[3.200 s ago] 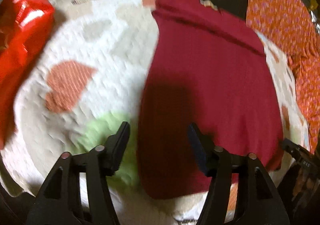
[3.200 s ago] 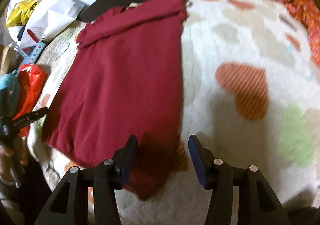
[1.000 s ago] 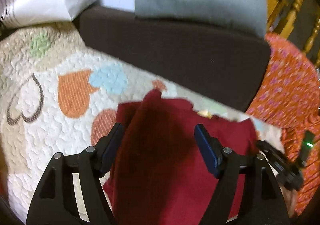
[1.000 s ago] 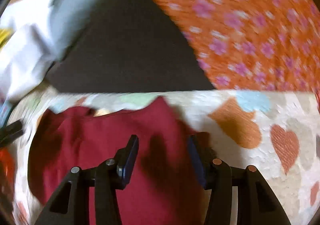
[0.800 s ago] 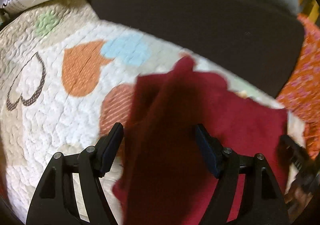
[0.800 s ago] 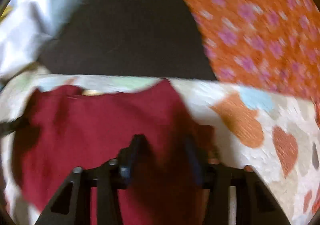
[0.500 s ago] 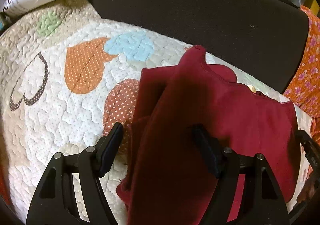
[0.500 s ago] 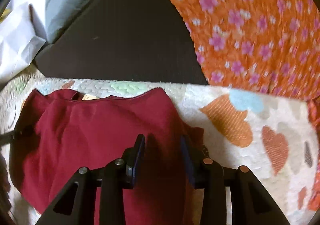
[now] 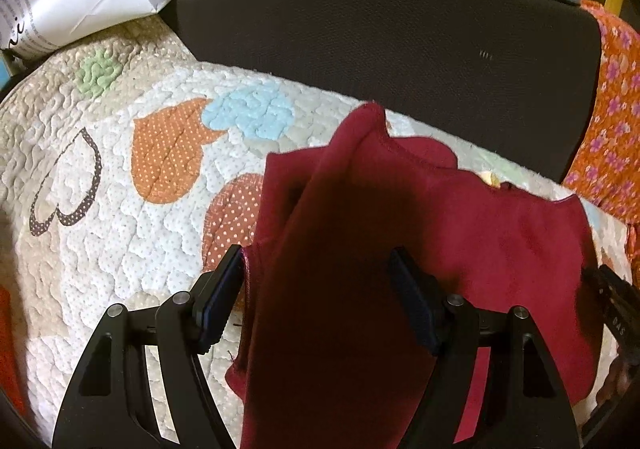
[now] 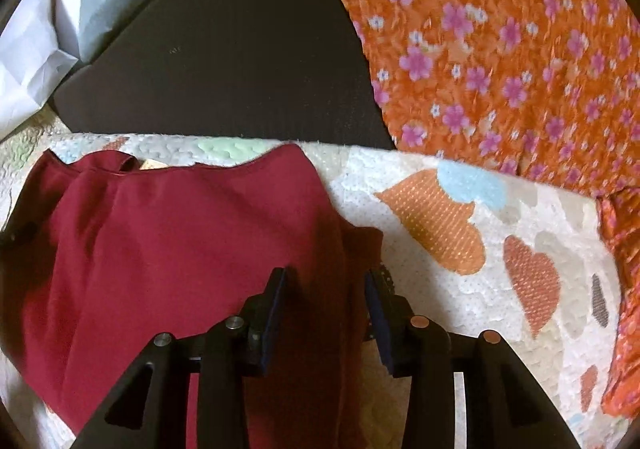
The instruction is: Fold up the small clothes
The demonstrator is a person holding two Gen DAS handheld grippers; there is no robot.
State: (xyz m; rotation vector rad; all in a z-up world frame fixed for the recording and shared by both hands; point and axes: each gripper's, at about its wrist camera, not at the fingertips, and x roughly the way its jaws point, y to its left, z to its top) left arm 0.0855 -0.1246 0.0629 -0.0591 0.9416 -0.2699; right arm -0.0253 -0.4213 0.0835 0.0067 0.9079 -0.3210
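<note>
White quilt (image 9: 120, 249) with coloured hearts covers the bed, and a dark red top (image 10: 160, 241) lies on it near the dark cushion (image 9: 380, 49). Orange flowery cloth (image 10: 500, 49) sits off to the side. Left gripper (image 9: 320, 289) is wide open over a raised fold of the top — not pinching it. Right gripper (image 10: 326, 297) is partly open, red cloth between its fingers — I cannot tell if it grips.
</note>
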